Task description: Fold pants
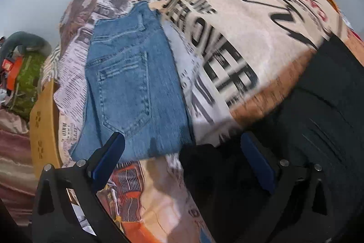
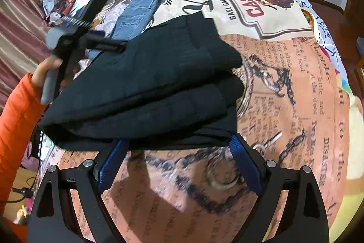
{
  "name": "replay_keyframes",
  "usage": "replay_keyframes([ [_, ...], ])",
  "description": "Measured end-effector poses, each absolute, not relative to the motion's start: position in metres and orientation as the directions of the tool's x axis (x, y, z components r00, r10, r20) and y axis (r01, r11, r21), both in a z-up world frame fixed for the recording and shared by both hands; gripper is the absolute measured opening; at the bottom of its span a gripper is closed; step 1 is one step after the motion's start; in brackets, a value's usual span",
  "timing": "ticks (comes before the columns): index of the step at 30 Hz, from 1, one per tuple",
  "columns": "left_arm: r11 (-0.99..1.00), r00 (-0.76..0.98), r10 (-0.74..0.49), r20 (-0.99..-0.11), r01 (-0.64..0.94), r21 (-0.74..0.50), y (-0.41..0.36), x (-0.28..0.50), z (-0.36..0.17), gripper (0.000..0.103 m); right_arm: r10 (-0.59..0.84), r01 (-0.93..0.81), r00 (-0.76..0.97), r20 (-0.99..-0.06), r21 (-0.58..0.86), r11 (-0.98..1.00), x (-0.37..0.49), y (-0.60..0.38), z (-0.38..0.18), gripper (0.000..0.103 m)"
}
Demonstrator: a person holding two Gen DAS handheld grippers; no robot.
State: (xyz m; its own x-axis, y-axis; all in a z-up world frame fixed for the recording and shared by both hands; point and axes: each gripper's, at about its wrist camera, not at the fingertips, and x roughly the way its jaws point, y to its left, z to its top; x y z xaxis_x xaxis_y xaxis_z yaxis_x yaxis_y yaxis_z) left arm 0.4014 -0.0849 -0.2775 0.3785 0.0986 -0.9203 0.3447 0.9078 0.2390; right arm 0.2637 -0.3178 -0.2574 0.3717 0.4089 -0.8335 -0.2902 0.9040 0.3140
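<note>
Black pants [image 2: 145,88] lie folded in a thick stack on the printed bedspread; they also show in the left wrist view [image 1: 314,111] at the right. My right gripper [image 2: 179,145] is open, its blue pads either side of the stack's near edge, just above the bedspread. My left gripper [image 1: 182,147] is open at the black pants' left edge; it also shows from outside in the right wrist view [image 2: 107,42], held by a hand in an orange sleeve. Folded blue jeans [image 1: 132,92] lie beyond it, and show in the right wrist view [image 2: 136,13].
The bedspread [image 2: 284,95] with newspaper-style print covers the bed. A wooden bed frame edge [image 1: 43,126] is at the left. Clutter and a striped curtain [image 2: 20,22] lie left of the bed. A white wall is behind.
</note>
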Motion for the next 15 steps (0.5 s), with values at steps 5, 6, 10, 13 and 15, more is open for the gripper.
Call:
replay_keyframes([
  [5,0.917,0.357,0.022,-0.934,0.365,0.162,-0.063,0.372,-0.270,0.103,0.367,-0.271,0.410,-0.835,0.272,0.923,0.280,-0.330,-0.255,0.087],
  [6,0.921,0.354,0.007,-0.935,0.363,0.144,-0.059,0.366,-0.266,0.103,0.346,-0.261,0.424,-0.837,0.254,0.932,0.283,-0.333,-0.254,0.087],
  [10,0.928,0.346,-0.068,-0.936,0.366,0.068,-0.050,0.335,-0.256,0.103,0.269,-0.242,0.471,-0.840,0.170,0.955,0.284,-0.342,-0.246,0.087],
  [13,0.938,0.347,-0.089,-0.934,0.344,0.038,-0.049,0.319,-0.253,0.103,0.236,-0.231,0.493,-0.838,0.136,0.963,0.281,-0.350,-0.239,0.087],
  [15,0.943,0.349,-0.106,-0.931,0.334,0.017,-0.049,0.310,-0.250,0.103,0.221,-0.227,0.509,-0.832,0.118,0.967,0.277,-0.354,-0.233,0.087],
])
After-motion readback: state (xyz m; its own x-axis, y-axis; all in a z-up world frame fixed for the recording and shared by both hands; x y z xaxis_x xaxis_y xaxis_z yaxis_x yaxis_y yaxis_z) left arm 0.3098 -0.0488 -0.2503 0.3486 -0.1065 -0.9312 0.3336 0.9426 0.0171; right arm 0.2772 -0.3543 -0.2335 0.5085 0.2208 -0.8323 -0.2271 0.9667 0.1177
